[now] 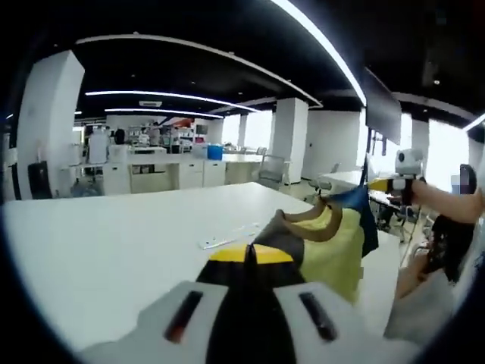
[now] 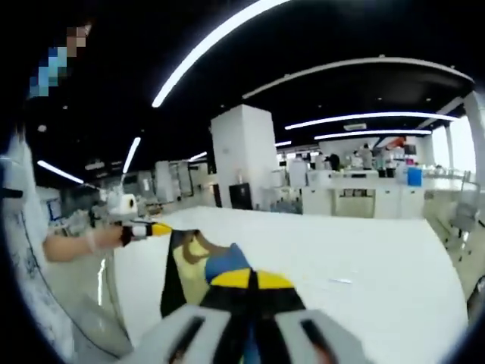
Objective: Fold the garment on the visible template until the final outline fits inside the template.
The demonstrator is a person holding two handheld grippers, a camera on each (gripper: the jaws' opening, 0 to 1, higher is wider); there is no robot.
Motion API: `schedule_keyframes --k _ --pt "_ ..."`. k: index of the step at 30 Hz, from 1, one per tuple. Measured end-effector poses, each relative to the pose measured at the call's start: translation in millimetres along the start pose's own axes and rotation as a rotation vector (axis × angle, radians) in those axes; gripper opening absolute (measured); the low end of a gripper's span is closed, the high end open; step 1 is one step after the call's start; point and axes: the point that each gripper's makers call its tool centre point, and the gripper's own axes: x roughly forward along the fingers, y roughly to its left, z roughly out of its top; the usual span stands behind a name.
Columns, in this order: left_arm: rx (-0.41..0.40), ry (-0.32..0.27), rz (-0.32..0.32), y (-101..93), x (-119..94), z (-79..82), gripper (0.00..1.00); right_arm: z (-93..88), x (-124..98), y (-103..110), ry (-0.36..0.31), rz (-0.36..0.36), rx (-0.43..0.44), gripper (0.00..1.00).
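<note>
A garment [image 1: 333,250] in yellow, dark grey, brown and blue hangs stretched in the air between both grippers, over the near edge of the white table [image 1: 114,243]. My left gripper [image 1: 250,254] is shut on one end of it, dark cloth pinched between the yellow tips. The right gripper [image 1: 390,183] holds the blue end at the far right. In the right gripper view, my right gripper [image 2: 250,279] is shut on the blue and yellow cloth of the garment [image 2: 193,258]. The left gripper [image 2: 155,227] grips its far end, held by a hand. A thin pale mark [image 1: 227,239] lies on the table.
The white table [image 2: 364,243] stretches wide ahead of both grippers. White pillars [image 1: 292,136], desks [image 1: 167,171] and an office chair [image 1: 271,171] stand beyond it. A person's arm [image 1: 455,205] and body are at the table's right edge.
</note>
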Motion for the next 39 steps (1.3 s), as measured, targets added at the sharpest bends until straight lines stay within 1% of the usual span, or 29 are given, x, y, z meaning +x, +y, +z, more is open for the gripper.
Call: schedule_keyframes --k 1,2,3,4,5,6,7,8,9,10,13,14,15,16,17,19,20,21,23,25,26,27,28,30,31,35,36,37,39 --pt "0.002 0.023 0.011 7.1 10 -12.3 0.00 -7.7 7 -1 0.018 0.003 0.000 0.00" --pt "-0.014 0.045 0.018 13.0 15 -19.8 0.00 -12.9 14 -6 0.025 0.002 0.000 0.00" --pt "-0.002 0.051 0.020 19.0 25 -26.5 0.00 -20.4 25 -14 0.051 -0.007 0.006 0.00" --pt "-0.011 0.063 0.023 25.7 29 -31.7 0.00 -24.8 32 -17 0.061 0.000 0.009 0.00" --pt "-0.015 0.073 0.026 30.1 35 -35.9 0.00 -29.6 38 -21 0.074 -0.001 0.013 0.00" --pt "-0.013 0.082 0.030 40.0 46 -40.2 0.00 -35.9 49 -29 0.091 -0.008 0.009 0.00" --pt "-0.017 0.096 0.030 44.5 52 -44.2 0.00 -38.2 56 -34 0.100 -0.007 0.012 0.00" --pt "-0.015 0.109 0.036 43.3 61 -49.3 0.00 -42.9 66 -43 0.113 -0.011 0.019 0.00" --pt "-0.016 0.120 0.037 47.3 67 -53.2 0.00 -44.8 72 -48 0.114 -0.014 0.025 0.00" --pt "-0.018 0.126 0.042 62.7 78 -57.6 0.00 -48.5 82 -57 0.121 -0.012 0.045 0.00" --pt "-0.025 0.141 0.058 78.1 98 -69.2 0.00 -56.8 102 -77 0.131 -0.020 0.074 0.00" --pt "-0.032 0.145 0.063 79.8 103 -72.2 0.00 -62.5 110 -89 0.142 -0.031 0.084 0.00" --pt "-0.040 0.152 0.074 86.9 111 -78.1 0.00 -66.6 116 -98 0.150 -0.033 0.091 0.00" --pt "-0.043 0.155 0.077 93.5 114 -79.5 0.00 -68.2 118 -101 0.154 -0.035 0.095 0.00" --pt "-0.053 0.159 0.084 103.0 123 -85.8 0.00 -74.9 124 -106 0.164 -0.041 0.120 0.00" --pt "-0.063 0.184 0.095 110.5 135 -99.7 0.00 -86.0 135 -119 0.181 -0.043 0.137 0.00" --pt "-0.063 0.192 0.100 114.2 139 -104.0 0.00 -91.7 139 -124 0.196 -0.049 0.135 0.00" --pt "-0.062 0.216 0.105 119.1 146 -113.2 0.00 -99.7 146 -130 0.214 -0.053 0.134 0.00" --pt "-0.069 0.234 0.114 130.6 158 -125.4 0.00 -111.6 152 -136 0.239 -0.058 0.138 0.00" --pt "-0.071 0.247 0.122 133.7 165 -132.3 0.00 -124.0 162 -145 0.266 -0.063 0.137 0.00" --pt "-0.075 0.258 0.124 128.6 168 -138.1 0.00 -127.5 165 -147 0.271 -0.065 0.140 0.00" --pt "-0.072 0.265 0.127 129.7 171 -141.4 0.00 -133.0 168 -150 0.280 -0.070 0.146 0.00" --pt "-0.073 0.273 0.133 125.0 173 -145.2 0.00 -136.5 170 -153 0.287 -0.076 0.150 0.00" --pt "-0.078 0.286 0.138 124.3 177 -150.4 0.00 -143.2 174 -159 0.298 -0.089 0.157 0.00" --pt "-0.082 0.290 0.140 124.5 179 -151.8 0.00 -145.1 173 -157 0.302 -0.092 0.164 0.00" --pt "-0.073 0.303 0.148 128.5 181 -157.1 0.00 -157.0 181 -168 0.324 -0.103 0.178 0.00" --pt "-0.074 0.306 0.150 133.0 182 -160.2 0.00 -159.5 181 -170 0.329 -0.108 0.182 0.00" --pt "-0.071 0.309 0.150 133.5 183 -161.6 0.00 -162.2 181 -170 0.336 -0.111 0.186 0.00" --pt "-0.071 0.315 0.151 141.5 184 -164.3 0.00 -165.2 180 -168 0.343 -0.113 0.190 0.00"
